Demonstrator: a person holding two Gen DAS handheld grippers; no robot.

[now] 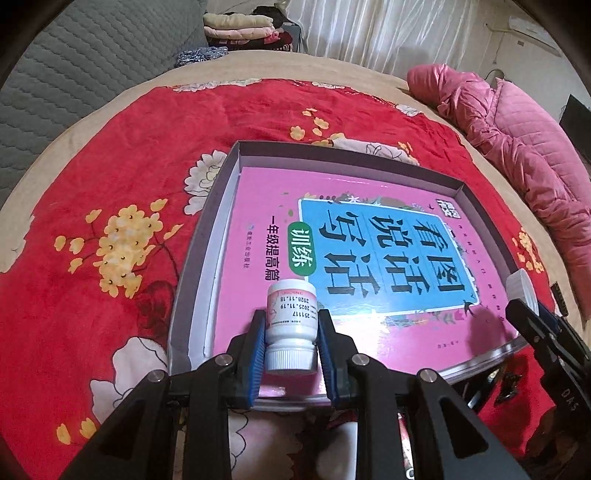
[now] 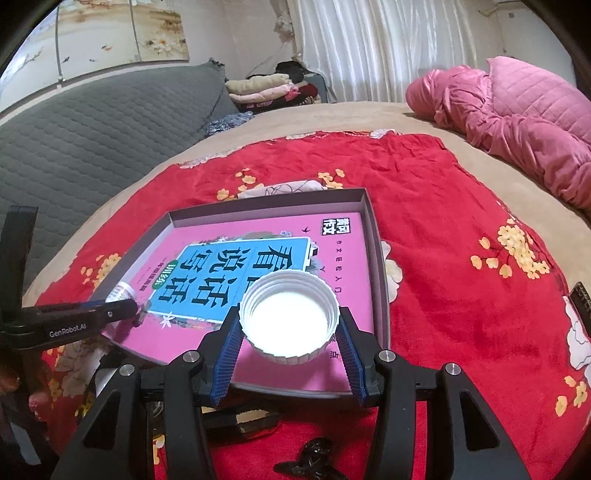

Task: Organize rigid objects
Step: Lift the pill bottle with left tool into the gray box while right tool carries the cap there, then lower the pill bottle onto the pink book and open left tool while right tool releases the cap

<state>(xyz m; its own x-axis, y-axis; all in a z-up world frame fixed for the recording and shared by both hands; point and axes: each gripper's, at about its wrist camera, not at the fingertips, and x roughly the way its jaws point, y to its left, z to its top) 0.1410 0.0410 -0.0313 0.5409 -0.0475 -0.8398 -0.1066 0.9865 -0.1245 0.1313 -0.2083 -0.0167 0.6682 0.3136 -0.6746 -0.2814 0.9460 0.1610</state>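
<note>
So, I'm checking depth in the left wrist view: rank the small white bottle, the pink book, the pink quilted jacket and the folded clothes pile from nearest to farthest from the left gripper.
1. Small white bottle, clamped in the left gripper.
2. Pink book, in the tray just beyond.
3. Pink quilted jacket, far right on the bed.
4. Folded clothes pile, at the back, upper left.

— What is hidden near the box's (image 1: pixel 236 162) near edge?
— That edge is covered by the gripper arms; the book's (image 1: pixel 258 206) small print is too blurred to be read.
</note>
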